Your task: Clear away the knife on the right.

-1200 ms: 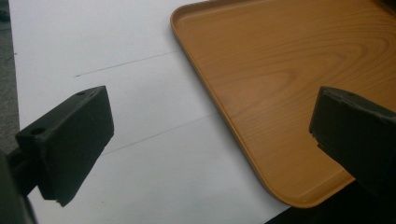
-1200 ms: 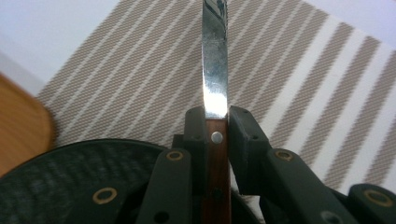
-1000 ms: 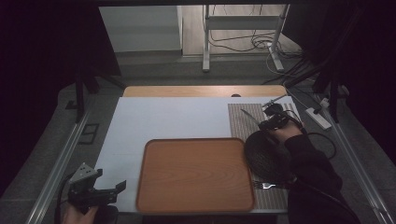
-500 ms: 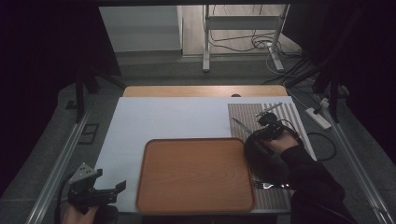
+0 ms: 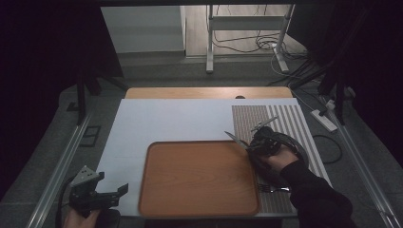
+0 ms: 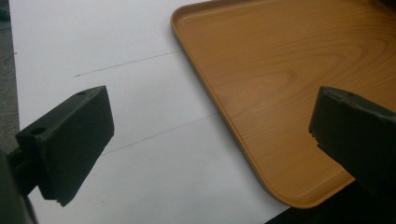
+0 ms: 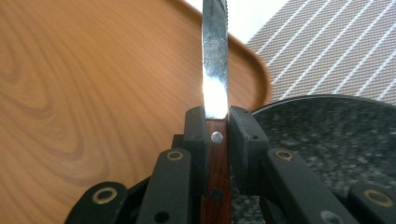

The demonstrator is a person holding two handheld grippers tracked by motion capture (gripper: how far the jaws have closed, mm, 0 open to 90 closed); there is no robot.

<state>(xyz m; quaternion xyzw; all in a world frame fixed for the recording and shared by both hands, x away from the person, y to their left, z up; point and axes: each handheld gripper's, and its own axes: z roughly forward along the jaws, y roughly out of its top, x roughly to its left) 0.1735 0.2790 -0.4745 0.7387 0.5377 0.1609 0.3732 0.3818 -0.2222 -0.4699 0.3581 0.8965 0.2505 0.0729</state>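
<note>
A steak knife with a wooden handle (image 7: 215, 154) and a serrated steel blade (image 7: 215, 56) is clamped between my right gripper's (image 7: 216, 122) jaws. In the high view that right gripper (image 5: 259, 142) hovers at the wooden tray's (image 5: 199, 178) right rim, with the knife's blade (image 5: 235, 138) pointing left over the tray's far right corner. A dark speckled plate (image 7: 327, 135) lies just to the right, on the striped placemat (image 5: 285, 121). At the table's near left corner my left gripper (image 5: 111, 192) is open, jaws wide apart and holding nothing (image 6: 210, 135).
A fork (image 5: 274, 189) lies on the placemat near the front edge, beside the tray. A white sheet (image 6: 116, 93) covers the table left of the tray (image 6: 280, 70). A wooden strip (image 5: 209, 92) runs along the far edge. Cables and a power strip (image 5: 323, 119) lie on the floor beyond.
My right gripper has moved from the far part of the placemat towards the near left, carrying the knife to the tray's right rim. The left gripper has stayed put.
</note>
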